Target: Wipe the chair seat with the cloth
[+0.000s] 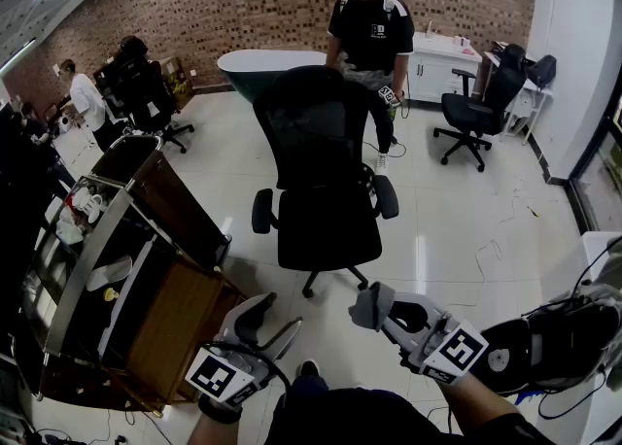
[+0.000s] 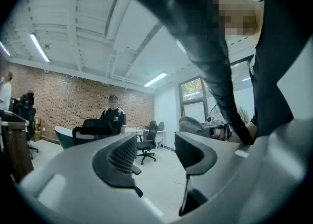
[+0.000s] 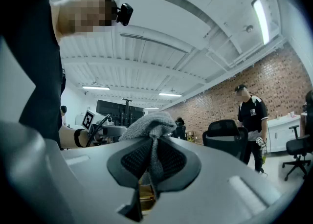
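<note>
right gripper view: right claw [image 3: 153, 158] pinches the cloth [image 3: 149, 122], left claw [image 2: 155, 152] gapes.

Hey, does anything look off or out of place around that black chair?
Nothing stands out. The chair stands upright with nothing visible on its seat. The cloth is bunched between the right gripper's shut jaws, and the left gripper is open and empty.

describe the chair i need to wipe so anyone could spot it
From the brick wall, come forward onto the white floor. The black office chair stands alone mid-floor, a person in black right behind it, unlike the chairs at the sides.
</note>
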The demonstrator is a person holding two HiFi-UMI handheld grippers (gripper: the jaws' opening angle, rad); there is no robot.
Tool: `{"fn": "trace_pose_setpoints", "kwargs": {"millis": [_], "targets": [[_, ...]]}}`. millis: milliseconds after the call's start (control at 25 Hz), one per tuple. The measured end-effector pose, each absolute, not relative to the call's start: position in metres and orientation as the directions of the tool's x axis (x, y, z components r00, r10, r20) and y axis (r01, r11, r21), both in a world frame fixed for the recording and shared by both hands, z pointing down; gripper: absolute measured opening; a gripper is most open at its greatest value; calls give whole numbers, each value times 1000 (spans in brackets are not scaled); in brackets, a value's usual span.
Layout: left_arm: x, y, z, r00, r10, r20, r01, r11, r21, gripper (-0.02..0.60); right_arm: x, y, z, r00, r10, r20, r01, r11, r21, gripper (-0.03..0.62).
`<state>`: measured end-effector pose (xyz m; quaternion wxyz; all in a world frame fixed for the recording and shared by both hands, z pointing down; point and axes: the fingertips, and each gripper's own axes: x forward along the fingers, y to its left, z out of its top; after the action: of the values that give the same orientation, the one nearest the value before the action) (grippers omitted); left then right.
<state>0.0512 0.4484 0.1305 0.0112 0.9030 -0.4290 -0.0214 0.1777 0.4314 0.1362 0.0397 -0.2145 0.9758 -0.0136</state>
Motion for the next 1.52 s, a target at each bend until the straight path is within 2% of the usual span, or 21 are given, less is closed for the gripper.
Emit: {"fn": "trace_pose_setpoints", "kwargs": {"millis": [400, 840, 1040, 1280, 1520], "targets": [[27, 364, 158, 644, -764, -31, -762, -645, 56, 264, 146, 343, 161, -911, -411, -35, -410, 911, -42, 34], [-51, 164, 199, 681, -732, 16, -727, -673, 139, 265, 62, 150, 193, -897, -442, 13, -440, 890, -121, 34], [-94, 91, 210, 726, -687, 28, -684, -719, 126, 265, 19, 76, 209, -883, -468, 29, -467, 873, -138, 34], [-109, 28, 230, 727, -684, 54, -682, -711, 173, 272, -8, 6, 225, -883, -467, 59, -470, 870, -147, 34], [-109, -24, 272, 690, -714, 116, -720, -662, 211, 276, -20, -64, 304, -890, -421, 174, -452, 864, -221, 34]]}}
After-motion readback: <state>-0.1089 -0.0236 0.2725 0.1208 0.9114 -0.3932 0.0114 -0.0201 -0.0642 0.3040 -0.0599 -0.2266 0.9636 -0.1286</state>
